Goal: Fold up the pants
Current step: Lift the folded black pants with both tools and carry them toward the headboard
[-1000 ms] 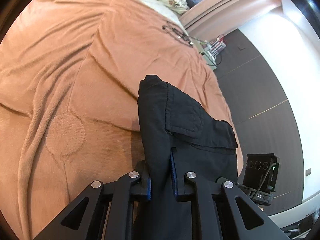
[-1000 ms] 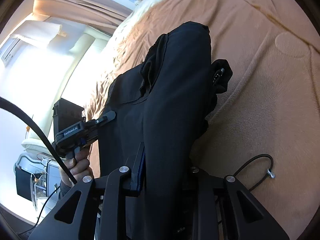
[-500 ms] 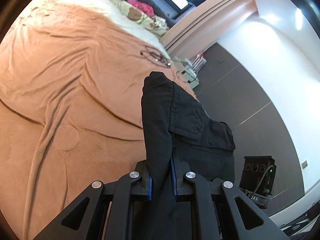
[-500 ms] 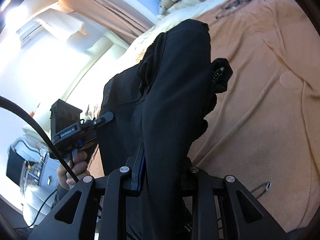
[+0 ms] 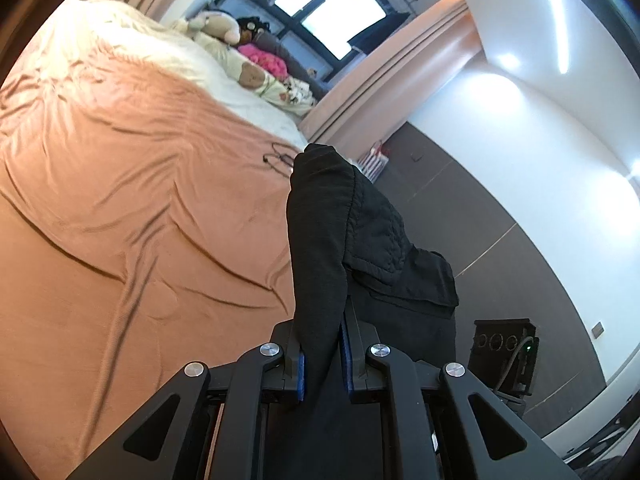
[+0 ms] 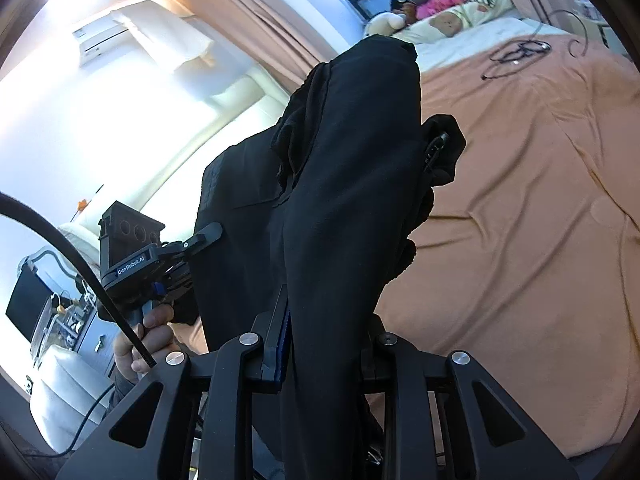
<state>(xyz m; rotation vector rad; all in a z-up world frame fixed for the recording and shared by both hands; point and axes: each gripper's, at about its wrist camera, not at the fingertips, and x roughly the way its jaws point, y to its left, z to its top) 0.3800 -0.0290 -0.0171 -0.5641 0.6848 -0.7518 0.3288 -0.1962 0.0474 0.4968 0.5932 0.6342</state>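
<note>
Black pants (image 5: 320, 240) hang in the air above an orange-brown bedspread (image 5: 120, 200). My left gripper (image 5: 322, 354) is shut on one bunched edge of the cloth, blue pads pressed against it. My right gripper (image 6: 320, 344) is shut on another thick fold of the same pants (image 6: 352, 184), which drapes up over the fingers and hides the right pad. In the right wrist view the left gripper's body (image 6: 136, 264) and the hand holding it (image 6: 148, 332) show at the left, with the pants stretched between the two grippers.
The bedspread (image 6: 520, 220) covers the bed. A dark cable (image 6: 516, 54) lies on it near the white sheet. Stuffed toys and pillows (image 5: 240, 60) sit at the head by the window. Dark floor (image 5: 500, 200) and a white wall lie to the right.
Both grippers have risen with the pants and tipped upward, so the bed drops away and the window, curtains and toys come into view. Both grips hold unchanged.
</note>
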